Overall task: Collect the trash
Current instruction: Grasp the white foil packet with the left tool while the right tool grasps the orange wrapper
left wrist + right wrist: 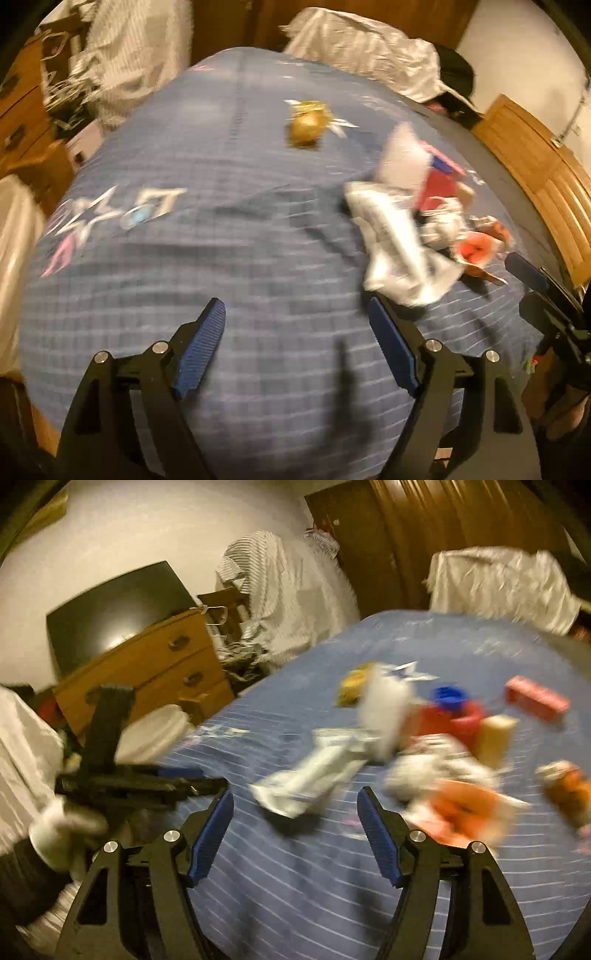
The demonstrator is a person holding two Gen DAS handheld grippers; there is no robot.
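Left wrist view: your left tongs (pixel 297 321) gape wide, empty, over blue striped bedspread (pixel 221 258). Crumpled white plastic wrapper (pixel 399 243) lies just ahead-right w/ red and orange trash. Your right tongs (pixel 295 808) also wide, holding nothing, wrapper (pixel 314 771) just beyond tips.

Trash lies loose on the blue checked bedspread (pixel 184 280), clustered toward its right edge. A crumpled white plastic wrapper (pixel 399 251) lies flat, nearest the bed's middle. Behind it: a tilted white paper piece (pixel 404 155), a red container with blue lid (pixel 448 710), a pink carton (pixel 535 698) and an orange wrapper (pixel 465 808). A crumpled gold foil ball (pixel 308 123) sits apart, farther up the bedspread.
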